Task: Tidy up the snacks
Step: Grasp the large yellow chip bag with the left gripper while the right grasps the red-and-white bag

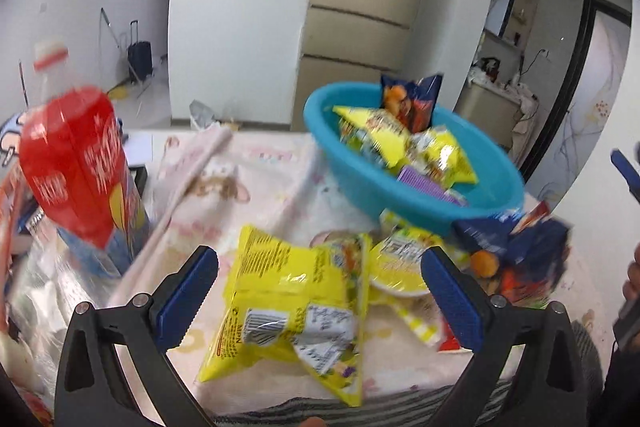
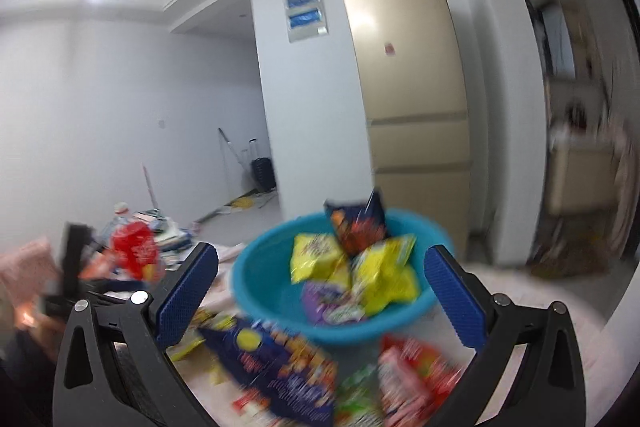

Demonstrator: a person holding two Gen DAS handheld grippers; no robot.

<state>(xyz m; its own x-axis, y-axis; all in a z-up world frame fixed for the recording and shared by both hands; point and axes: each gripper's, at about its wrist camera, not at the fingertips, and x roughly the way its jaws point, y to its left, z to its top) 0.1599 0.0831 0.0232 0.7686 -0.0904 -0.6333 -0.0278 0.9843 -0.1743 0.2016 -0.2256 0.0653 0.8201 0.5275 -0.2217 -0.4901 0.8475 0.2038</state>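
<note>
Left wrist view: the left gripper [image 1: 320, 291] has its blue-padded fingers [image 1: 188, 295] spread wide, holding nothing. Between them, on a bench covered by a pale cartoon-print cloth [image 1: 256, 179], lies a yellow snack packet [image 1: 296, 303]. Just right of it lies a yellow-lidded cup [image 1: 394, 267], and further right a dark blue snack bag [image 1: 516, 247]. Behind them sits a blue basin [image 1: 360, 183] with yellow packets, a purple one and a dark blue bag standing at its back. A red-labelled bottle [image 1: 76, 163] stands at the left.

Right wrist view, blurred: the right gripper [image 2: 320, 295] is also spread wide and empty. The basin [image 2: 268, 287] sits ahead between its fingers; a dark blue bag [image 2: 276, 359] and a red packet [image 2: 416, 375] lie nearer on the bench.
</note>
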